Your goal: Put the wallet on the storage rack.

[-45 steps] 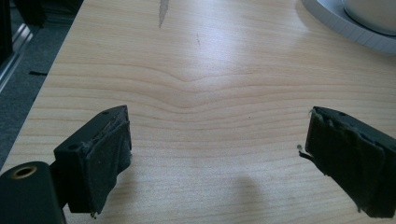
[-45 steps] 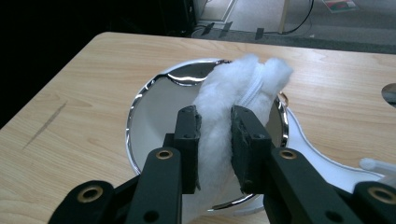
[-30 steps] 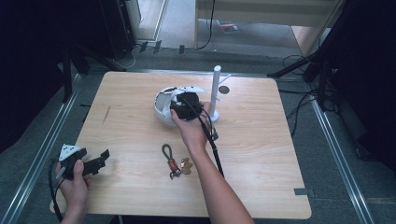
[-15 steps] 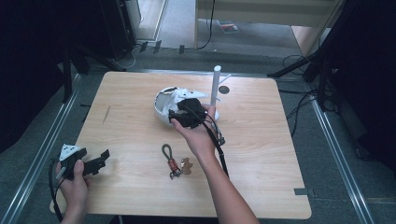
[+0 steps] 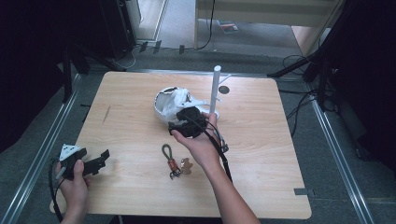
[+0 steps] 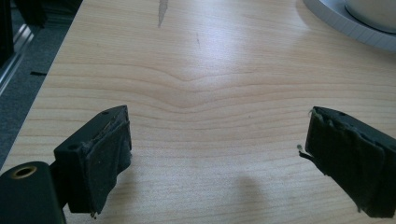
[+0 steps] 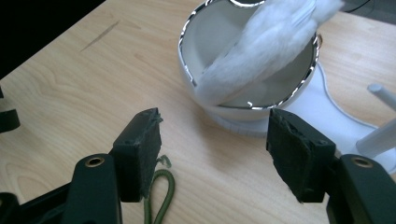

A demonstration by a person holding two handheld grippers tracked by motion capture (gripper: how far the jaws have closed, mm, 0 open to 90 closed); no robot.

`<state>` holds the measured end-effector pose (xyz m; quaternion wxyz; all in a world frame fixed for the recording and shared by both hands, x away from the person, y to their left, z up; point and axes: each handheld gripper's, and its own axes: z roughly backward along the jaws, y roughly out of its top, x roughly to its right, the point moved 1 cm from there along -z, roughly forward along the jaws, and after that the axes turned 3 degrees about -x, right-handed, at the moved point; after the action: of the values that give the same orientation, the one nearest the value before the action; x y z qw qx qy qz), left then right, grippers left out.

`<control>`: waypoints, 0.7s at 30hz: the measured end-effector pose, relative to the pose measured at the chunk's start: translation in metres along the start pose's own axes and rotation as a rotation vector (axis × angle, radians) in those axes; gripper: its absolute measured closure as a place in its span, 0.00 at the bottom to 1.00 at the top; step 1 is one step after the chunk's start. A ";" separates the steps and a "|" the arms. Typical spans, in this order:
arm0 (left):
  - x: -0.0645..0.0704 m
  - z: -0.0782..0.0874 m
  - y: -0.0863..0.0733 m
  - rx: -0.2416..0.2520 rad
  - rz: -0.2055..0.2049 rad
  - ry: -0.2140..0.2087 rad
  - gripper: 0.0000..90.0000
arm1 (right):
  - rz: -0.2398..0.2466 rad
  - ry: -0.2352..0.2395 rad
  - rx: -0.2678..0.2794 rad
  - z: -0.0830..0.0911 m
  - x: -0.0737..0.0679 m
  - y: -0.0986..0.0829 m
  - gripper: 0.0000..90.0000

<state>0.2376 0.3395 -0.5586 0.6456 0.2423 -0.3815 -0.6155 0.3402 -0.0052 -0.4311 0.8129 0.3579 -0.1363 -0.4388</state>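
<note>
the right gripper (image 5: 187, 122), jaws spread and empty, is hovering just in front of the white bowl (image 7: 252, 70) holding a tissue (image 7: 266, 51), seemingly lining up a grab, while the left gripper (image 6: 219, 158) is idling open well aside.

Centre of the light wooden table (image 5: 130, 102): round white chrome-rimmed bowl (image 5: 169, 105) with crumpled white cloth (image 5: 184, 99) in it.
Right of bowl: white upright post (image 5: 215, 88).
Before bowl: right hand-held gripper (image 5: 179, 126), then green-looped keychain (image 5: 171, 159).
Front-left corner: left hand-held gripper (image 5: 103, 158).
</note>
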 end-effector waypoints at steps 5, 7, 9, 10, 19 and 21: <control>0.000 0.000 0.000 -0.003 -0.003 0.001 0.09 | 0.021 -0.001 -0.047 -0.002 -0.004 -0.008 0.40; 0.000 0.000 0.000 -0.003 -0.004 0.001 0.09 | 0.036 -0.004 -0.061 -0.004 -0.006 -0.011 0.42; 0.000 0.000 0.000 -0.003 -0.005 0.001 0.09 | 0.042 -0.004 -0.067 -0.005 -0.007 -0.012 0.42; 0.000 0.000 0.000 -0.001 -0.002 0.000 0.09 | 0.052 -0.001 -0.086 -0.007 -0.009 -0.015 0.43; 0.000 0.000 0.000 -0.002 -0.003 -0.001 0.08 | 0.078 0.037 -0.159 -0.018 -0.020 -0.029 0.44; 0.000 0.000 0.000 -0.003 -0.004 0.000 0.09 | 0.082 0.044 -0.173 -0.021 -0.023 -0.033 0.45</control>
<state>0.2375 0.3399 -0.5585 0.6446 0.2420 -0.3801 -0.6176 0.3183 0.0113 -0.4666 0.8609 0.2898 -0.0945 -0.4074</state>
